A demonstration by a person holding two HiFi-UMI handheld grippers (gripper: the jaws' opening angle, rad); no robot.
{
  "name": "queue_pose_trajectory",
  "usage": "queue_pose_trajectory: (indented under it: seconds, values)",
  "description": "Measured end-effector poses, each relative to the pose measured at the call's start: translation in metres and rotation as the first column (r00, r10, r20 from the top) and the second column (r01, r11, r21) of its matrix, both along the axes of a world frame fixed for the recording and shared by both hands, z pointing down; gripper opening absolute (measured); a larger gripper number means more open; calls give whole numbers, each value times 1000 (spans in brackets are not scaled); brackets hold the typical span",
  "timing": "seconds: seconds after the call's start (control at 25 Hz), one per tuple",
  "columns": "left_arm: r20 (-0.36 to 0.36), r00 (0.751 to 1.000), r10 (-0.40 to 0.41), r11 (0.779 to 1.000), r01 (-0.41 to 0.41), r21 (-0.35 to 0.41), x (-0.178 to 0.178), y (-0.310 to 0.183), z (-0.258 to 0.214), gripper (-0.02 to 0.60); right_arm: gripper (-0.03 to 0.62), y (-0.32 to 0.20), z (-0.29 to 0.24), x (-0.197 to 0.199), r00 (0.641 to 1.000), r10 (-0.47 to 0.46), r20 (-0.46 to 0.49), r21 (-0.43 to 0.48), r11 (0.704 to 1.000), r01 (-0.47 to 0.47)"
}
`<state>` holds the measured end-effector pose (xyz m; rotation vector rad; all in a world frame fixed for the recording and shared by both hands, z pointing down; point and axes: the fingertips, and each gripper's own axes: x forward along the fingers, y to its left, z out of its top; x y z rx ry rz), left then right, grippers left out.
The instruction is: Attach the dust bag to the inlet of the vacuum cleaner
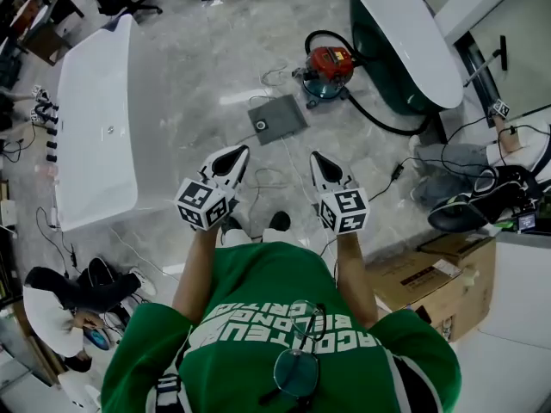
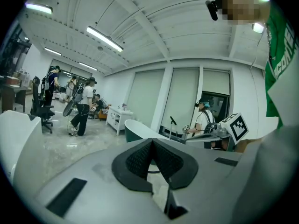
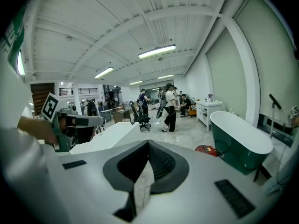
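A small red vacuum cleaner (image 1: 330,67) stands on the floor ahead, with a black hose curling to its right. A flat grey dust bag (image 1: 276,119) with a round hole lies on the floor just in front of it. Both grippers are held up at chest height, well short of the bag. My left gripper (image 1: 231,160) is shut with nothing in it, its pads meeting at the tip (image 2: 152,143). My right gripper (image 1: 324,169) is also shut and empty (image 3: 148,146). The vacuum cleaner (image 3: 205,149) peeks out beyond the right jaws.
A white bathtub (image 1: 95,119) stands at the left and a dark green bathtub (image 1: 405,33) at the back right. A cardboard box (image 1: 430,282) sits at my right, a seated person (image 1: 60,304) at the lower left. Cables run across the floor, and people stand in the distance.
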<state>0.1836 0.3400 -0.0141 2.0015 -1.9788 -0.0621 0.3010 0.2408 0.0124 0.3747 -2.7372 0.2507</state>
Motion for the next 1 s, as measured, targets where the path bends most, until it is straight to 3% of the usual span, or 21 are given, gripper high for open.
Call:
queue_pose_trajectory:
  seconds: [0.6, 0.92, 1.0]
  values:
    - [-4, 1000, -24, 1000, 24, -7, 3, -9, 9, 3, 8, -5, 10, 3, 1000, -31, 1, -29, 999, 31]
    - [-17, 1000, -8, 1000, 7, -5, -26, -35, 13, 3, 8, -28, 18, -22, 1000, -14, -8, -47, 999, 14]
    - [-27, 1000, -1, 1000, 1, -5, -41, -41, 18, 3, 8, -33, 18, -35, 1000, 1, 20, -88, 996, 1]
